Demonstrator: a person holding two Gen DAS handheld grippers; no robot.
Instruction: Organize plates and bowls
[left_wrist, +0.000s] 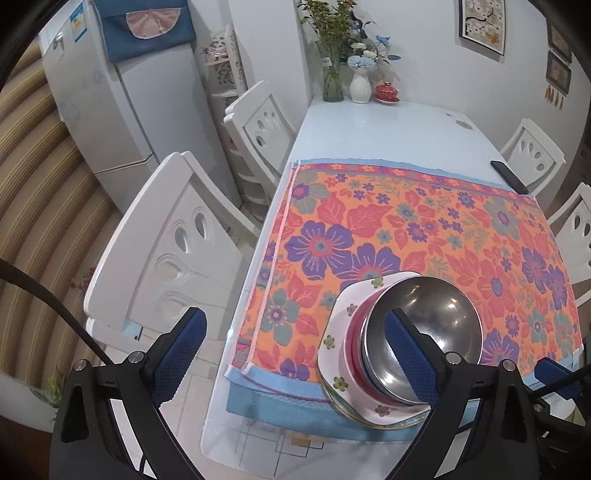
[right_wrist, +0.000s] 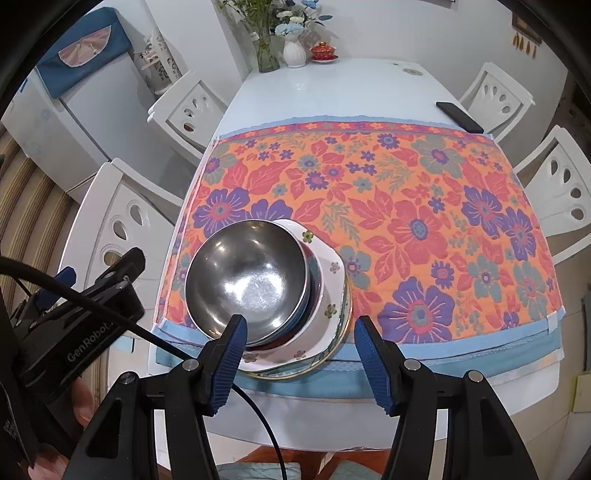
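A shiny steel bowl (left_wrist: 428, 325) (right_wrist: 247, 280) tops a stack near the front left corner of the floral cloth (right_wrist: 406, 221). Under it sit more bowls, one of them red (left_wrist: 356, 343), on white square flowered plates (left_wrist: 340, 332) (right_wrist: 332, 273) and gold-rimmed round plates. My left gripper (left_wrist: 295, 332) (right_wrist: 99, 267) is open at the table's left edge; its right finger overlaps the bowl in its own view, but the right wrist view shows it clear of the stack. My right gripper (right_wrist: 301, 347) is open just before the stack's near rim, pads pressing on nothing.
A black phone (left_wrist: 509, 177) (right_wrist: 460, 118) lies at the cloth's far right corner. A glass vase (right_wrist: 267, 51), a white vase (right_wrist: 294, 53) and a red lidded cup (right_wrist: 323, 51) stand at the far end. White chairs (left_wrist: 177, 258) flank the table (right_wrist: 332, 88); a fridge (left_wrist: 147, 110) stands at the left.
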